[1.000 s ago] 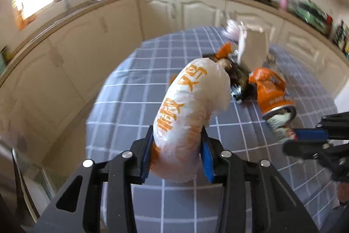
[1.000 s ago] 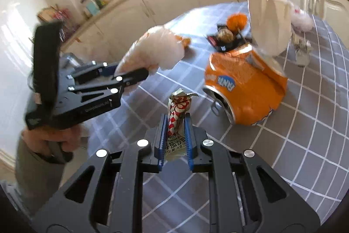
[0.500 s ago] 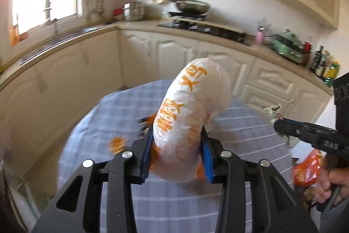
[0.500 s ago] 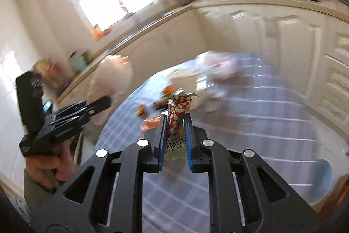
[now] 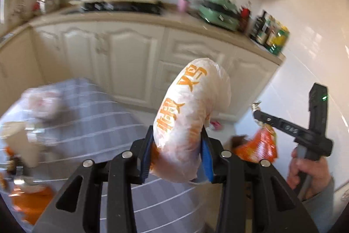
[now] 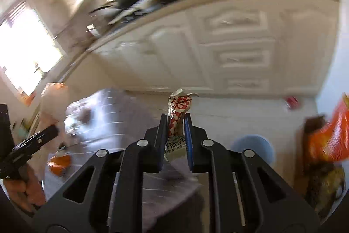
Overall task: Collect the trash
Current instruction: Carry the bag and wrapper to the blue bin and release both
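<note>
My left gripper (image 5: pixel 177 141) is shut on a puffy white plastic bag with orange print (image 5: pixel 187 115), held up past the edge of the grey checked table (image 5: pixel 104 123). My right gripper (image 6: pixel 176 126) is shut on a small red-and-white sauce packet (image 6: pixel 177 108). In the left wrist view the right gripper (image 5: pixel 258 114) shows at the right, carried by a hand (image 5: pixel 309 174) over an orange bag (image 5: pixel 257 146) on the floor. In the right wrist view the left gripper (image 6: pixel 52 129) and its white bag (image 6: pixel 53 97) appear at the left, blurred.
Trash lies on the table: a white paper bag (image 5: pixel 19 145) and orange wrappers (image 5: pixel 32 204). Cream cabinets (image 5: pixel 130 62) run behind, with a stove and bottles on the counter. On the floor at the right stand a brown box with the orange bag (image 6: pixel 329 139) and a blue round lid (image 6: pixel 255 145).
Both grippers have swung to the right, away from the table toward the floor corner, each keeping its load. The right gripper has rolled, so its view is tilted.
</note>
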Demonstrator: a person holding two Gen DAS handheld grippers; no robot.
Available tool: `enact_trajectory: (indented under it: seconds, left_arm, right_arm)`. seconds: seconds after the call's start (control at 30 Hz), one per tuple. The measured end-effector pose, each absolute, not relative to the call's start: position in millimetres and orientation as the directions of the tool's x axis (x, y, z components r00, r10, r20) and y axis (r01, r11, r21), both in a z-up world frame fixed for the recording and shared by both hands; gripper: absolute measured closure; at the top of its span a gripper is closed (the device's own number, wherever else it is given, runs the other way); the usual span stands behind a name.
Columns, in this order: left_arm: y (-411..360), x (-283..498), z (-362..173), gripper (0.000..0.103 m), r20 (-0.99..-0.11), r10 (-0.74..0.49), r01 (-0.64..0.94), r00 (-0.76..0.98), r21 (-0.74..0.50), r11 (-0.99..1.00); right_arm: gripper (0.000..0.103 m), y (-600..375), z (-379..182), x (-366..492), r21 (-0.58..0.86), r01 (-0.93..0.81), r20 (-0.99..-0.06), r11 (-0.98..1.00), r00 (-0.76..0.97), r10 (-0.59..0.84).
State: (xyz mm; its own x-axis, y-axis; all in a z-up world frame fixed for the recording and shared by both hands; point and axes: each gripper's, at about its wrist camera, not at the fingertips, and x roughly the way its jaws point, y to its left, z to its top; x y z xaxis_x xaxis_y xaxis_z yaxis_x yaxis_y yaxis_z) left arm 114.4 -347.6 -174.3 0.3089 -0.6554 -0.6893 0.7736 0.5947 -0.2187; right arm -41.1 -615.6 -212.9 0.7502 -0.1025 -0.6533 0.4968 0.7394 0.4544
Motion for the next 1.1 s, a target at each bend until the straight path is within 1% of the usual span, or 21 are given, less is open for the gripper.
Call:
enact_trajectory:
  seconds: [0.07,0.2,0.33,0.6,0.8,0.83,0.87,0.9,0.97,1.0,1.03,1.07,1.1]
  left_arm:
    - [-389,109,-192,0.066,-0.723,-0.646,0.790,0.245,-0.237,0.565]
    - [-447,100,-228,0.066,-0.782,-0.605,0.806,0.151,-0.257,0.534]
    - [-504,90,-269,0.065,-0.840,-0.537,0.820,0.078,-0.252,0.514]
    - [-569,93,-353,0.065,-0.927,-0.374,0.795,-0.009,-0.234,0.559]
    - [-591,105,-389,0.064,-0.946,-0.317,0.762,-0.066,-0.253,0.596]
    - [-600,106,-394,0.063,-0.946,-0.315,0.760,-0.081,-0.263,0.594]
    - [-603,107,-398,0.059,-0.945,-0.314,0.759,-0.089,-0.269,0.593]
    - [-608,108,-403,0.044,-0.944,-0.309,0.755,-0.113,-0.284,0.592]
    - [-609,111,-406,0.034,-0.944,-0.307,0.744,-0.123,-0.292,0.601]
    - [-609,112,-405,0.027,-0.945,-0.308,0.746,-0.107,-0.281,0.604]
    - [-608,113,-403,0.024,-0.948,-0.304,0.748,-0.097,-0.271,0.606]
    - [-606,113,-402,0.022,-0.949,-0.302,0.749,-0.086,-0.262,0.609]
    - [-604,115,-399,0.022,-0.951,-0.301,0.749,-0.069,-0.248,0.614]
  right_arm:
    - [0.087,-635,-231,-49,0.462,0.541,-0.679,0.703,0.726,-0.112]
    - [0.087,-665,-266,-62,0.477,0.592,-0.717,0.650,0.690,-0.102]
    - [0.087,-683,-291,-68,0.493,0.616,-0.737,0.615,0.671,-0.082]
    - [0.087,-714,-338,-58,0.541,0.655,-0.763,0.527,0.646,-0.021]
    - [0.087,-728,-358,-52,0.564,0.669,-0.766,0.483,0.642,0.004]
    - [0.085,-731,-362,-51,0.570,0.671,-0.766,0.474,0.643,0.010]
    - [0.084,-734,-366,-50,0.576,0.673,-0.766,0.464,0.643,0.018]
    - [0.084,-736,-369,-50,0.578,0.679,-0.768,0.453,0.640,0.023]
    - [0.084,-740,-374,-51,0.580,0.690,-0.773,0.433,0.634,0.027]
    - [0.076,-741,-376,-53,0.581,0.695,-0.774,0.424,0.633,0.024]
    - [0.047,-742,-376,-55,0.576,0.703,-0.778,0.417,0.628,0.016]
    - [0.027,-742,-376,-57,0.572,0.708,-0.779,0.414,0.627,0.004]
    - [0.016,-742,-375,-60,0.568,0.712,-0.777,0.413,0.629,-0.015]
